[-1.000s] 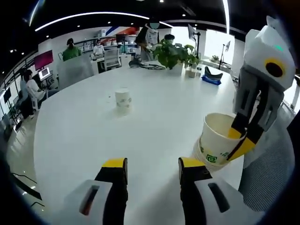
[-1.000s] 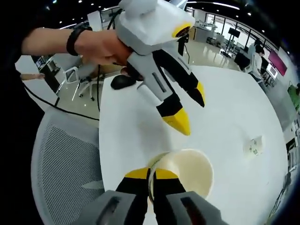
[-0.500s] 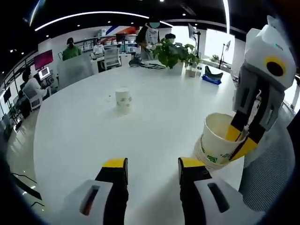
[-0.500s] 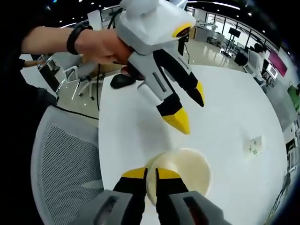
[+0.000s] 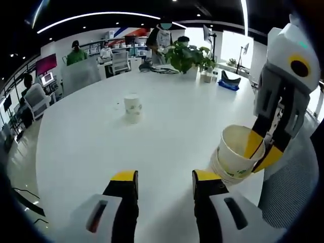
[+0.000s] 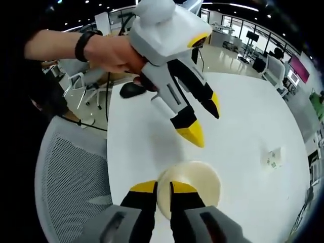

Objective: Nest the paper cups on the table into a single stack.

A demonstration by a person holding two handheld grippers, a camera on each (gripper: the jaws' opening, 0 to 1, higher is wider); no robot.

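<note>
Round white counter [image 5: 167, 126] in an open office; lone white paper cup [image 5: 132, 108] mid-counter, leafy potted plant [image 5: 188, 58] beyond. Right hand-held gripper [image 6: 163, 190] pinches stacked cream paper cups' [image 6: 195, 183] rim; left hand-held gripper [image 5: 161, 178] gapes wide.

Right tongs [image 5: 261, 152] on nested cups [image 5: 234, 158], apparently gripping.

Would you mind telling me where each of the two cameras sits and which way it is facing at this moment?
Left gripper view: rides the left hand-held gripper, jaws apart, looking across the white table at a lone paper cup and a potted plant.
Right gripper view: rides the right hand-held gripper, looking down at the cup stack it pinches; a hand shows.
Shared: each gripper, stack and lone cup.
</note>
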